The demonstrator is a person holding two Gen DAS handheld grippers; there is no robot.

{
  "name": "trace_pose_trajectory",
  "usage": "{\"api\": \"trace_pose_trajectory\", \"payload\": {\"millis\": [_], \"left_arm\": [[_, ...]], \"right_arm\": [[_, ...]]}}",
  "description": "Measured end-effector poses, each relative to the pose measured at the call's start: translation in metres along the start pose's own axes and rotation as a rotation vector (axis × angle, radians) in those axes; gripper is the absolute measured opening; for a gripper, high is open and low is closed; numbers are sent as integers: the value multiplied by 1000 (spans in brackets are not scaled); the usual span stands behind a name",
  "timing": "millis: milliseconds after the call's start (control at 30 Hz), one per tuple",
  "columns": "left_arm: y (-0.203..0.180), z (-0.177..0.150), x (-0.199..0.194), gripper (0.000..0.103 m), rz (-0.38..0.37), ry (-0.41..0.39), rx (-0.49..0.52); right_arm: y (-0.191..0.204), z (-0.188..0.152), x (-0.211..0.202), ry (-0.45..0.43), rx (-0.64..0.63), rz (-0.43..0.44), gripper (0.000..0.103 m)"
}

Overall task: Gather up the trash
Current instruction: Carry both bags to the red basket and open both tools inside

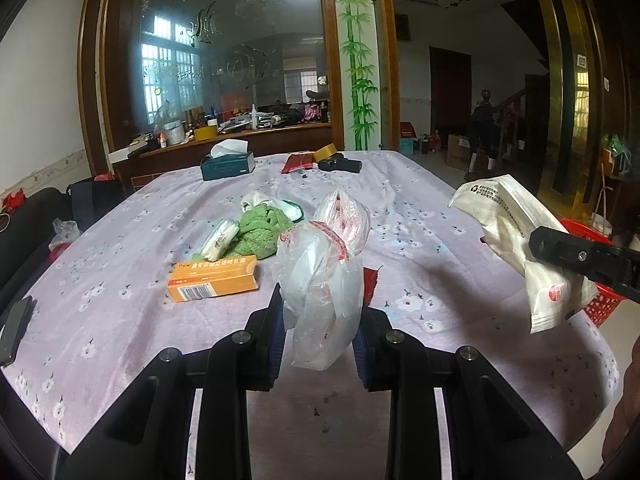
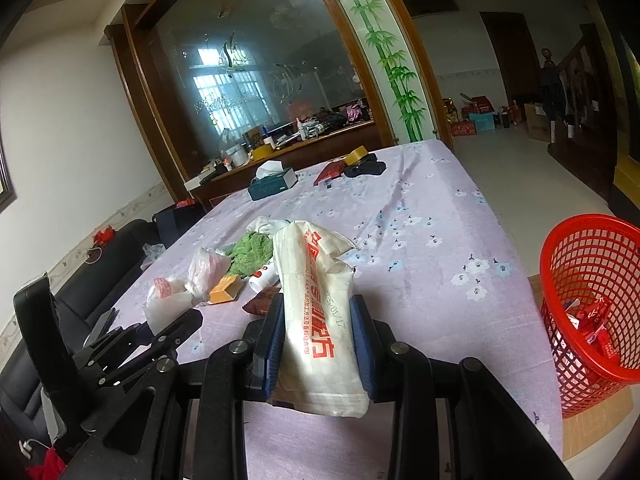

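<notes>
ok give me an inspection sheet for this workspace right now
surface: table under a lilac flowered cloth
job's things: clear plastic bag; white wrapper; red basket beside the table, red wrappers inside
clutter: orange box, green cloth, tissue box, tape roll
grippers: left tool shut on the plastic bag; right tool shut on the white wrapper
cables: nothing seen
surroundings: etched glass partition, black seat

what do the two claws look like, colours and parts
Both match: the left claw and right claw are matte black plastic frames with angular linkage arms, round silver pivot bolts, and two flat fingers faced with ribbed blue pads. No cables, markings or sleeves show.
</notes>
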State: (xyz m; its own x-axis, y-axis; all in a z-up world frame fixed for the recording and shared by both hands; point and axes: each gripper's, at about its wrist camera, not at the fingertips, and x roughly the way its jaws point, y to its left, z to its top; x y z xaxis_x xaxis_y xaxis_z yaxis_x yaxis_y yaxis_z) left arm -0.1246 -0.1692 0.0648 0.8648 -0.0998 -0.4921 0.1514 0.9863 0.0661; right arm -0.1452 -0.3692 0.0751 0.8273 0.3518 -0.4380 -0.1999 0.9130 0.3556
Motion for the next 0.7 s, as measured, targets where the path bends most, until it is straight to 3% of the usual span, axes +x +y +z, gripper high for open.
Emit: {"api": "trace_pose_trajectory", "payload": {"millis": [200, 333, 533, 700], "left_arm": [[-28, 21, -4, 27, -105, 1, 45], [-67, 41, -7, 27, -239, 16, 76], [-139, 68, 1, 28, -437, 74, 119], [-208, 78, 18, 28, -565, 147, 162]], "right_arm": [[-23, 13, -21, -30, 62, -3, 34], [-55, 26, -55, -99, 119, -71, 34], [-120, 38, -111, -195, 213, -240, 35], [-159, 41, -131, -203, 274, -314, 35]]}}
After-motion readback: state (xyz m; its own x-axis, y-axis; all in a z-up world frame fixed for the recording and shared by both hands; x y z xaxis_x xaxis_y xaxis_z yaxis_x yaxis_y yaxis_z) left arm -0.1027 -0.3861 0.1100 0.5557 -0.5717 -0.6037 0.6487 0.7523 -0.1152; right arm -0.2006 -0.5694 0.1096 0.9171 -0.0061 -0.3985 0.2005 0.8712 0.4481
